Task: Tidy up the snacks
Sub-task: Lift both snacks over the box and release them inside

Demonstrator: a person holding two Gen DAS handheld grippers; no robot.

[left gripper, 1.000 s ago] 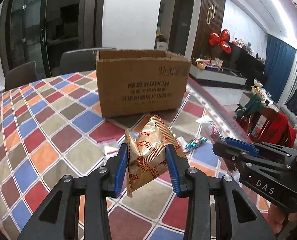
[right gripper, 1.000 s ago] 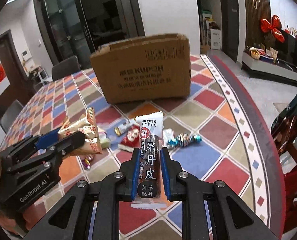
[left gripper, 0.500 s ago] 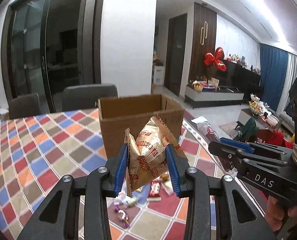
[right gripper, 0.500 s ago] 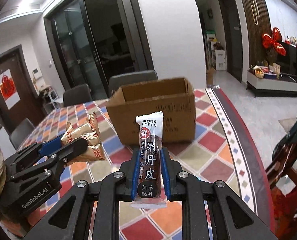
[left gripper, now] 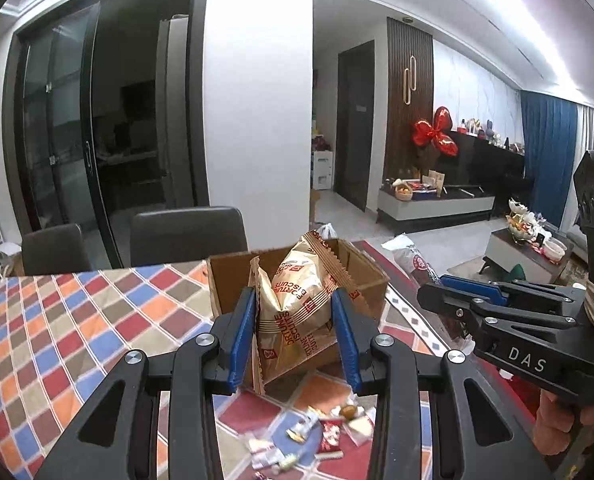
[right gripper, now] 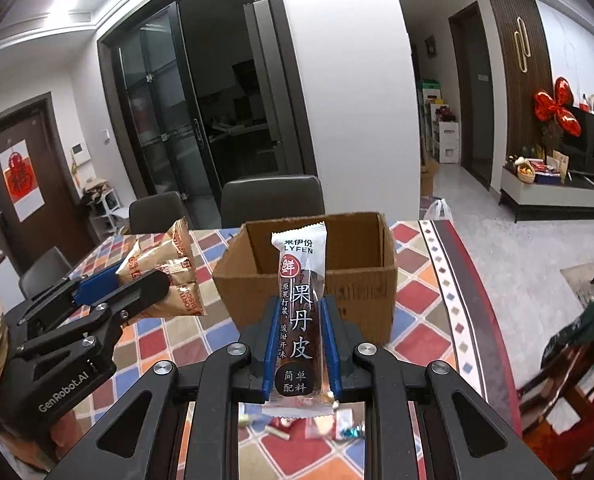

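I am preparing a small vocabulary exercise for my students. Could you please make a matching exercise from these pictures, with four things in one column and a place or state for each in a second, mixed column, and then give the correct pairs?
Things:
1. gold biscuit packet
2. fruit leather bar
3. cardboard box
4. small wrapped sweets

Places or states:
A. open at the top, standing on the checked tablecloth
B. clamped in the right gripper
C. scattered on the table below the grippers
D. clamped in the left gripper

Pairs: 1-D, 2-B, 3-A, 4-C
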